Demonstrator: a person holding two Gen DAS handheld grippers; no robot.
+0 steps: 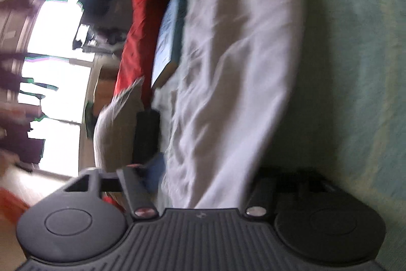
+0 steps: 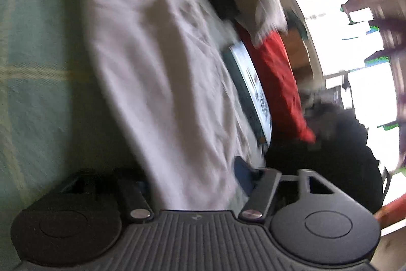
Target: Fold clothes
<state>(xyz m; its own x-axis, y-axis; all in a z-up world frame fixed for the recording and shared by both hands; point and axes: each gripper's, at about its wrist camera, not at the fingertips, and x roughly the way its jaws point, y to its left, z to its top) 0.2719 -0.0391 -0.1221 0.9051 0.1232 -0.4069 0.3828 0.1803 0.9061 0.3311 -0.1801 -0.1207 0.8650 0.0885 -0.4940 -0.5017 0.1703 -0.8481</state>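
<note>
A white garment (image 1: 228, 55) lies stretched over a pale green checked sheet (image 1: 355, 67), and both views are rolled on their side and blurred. In the left wrist view the cloth runs down between the two dark fingers (image 1: 134, 189) of my left gripper (image 1: 200, 184), filling the gap from side to side. The same white garment (image 2: 152, 55) passes between the fingers (image 2: 264, 192) of my right gripper (image 2: 200, 184), again filling the gap. Both grippers look shut on the cloth's near edge. The pads themselves are hidden by fabric.
Beyond the garment lie a red cloth (image 1: 137, 42), a light blue book or box (image 1: 170, 37) and a dark flat object (image 1: 147, 136). A black heap (image 2: 330, 144) sits near the bright window (image 2: 355, 42). A blue scrap (image 2: 243, 174) shows beside the right fingers.
</note>
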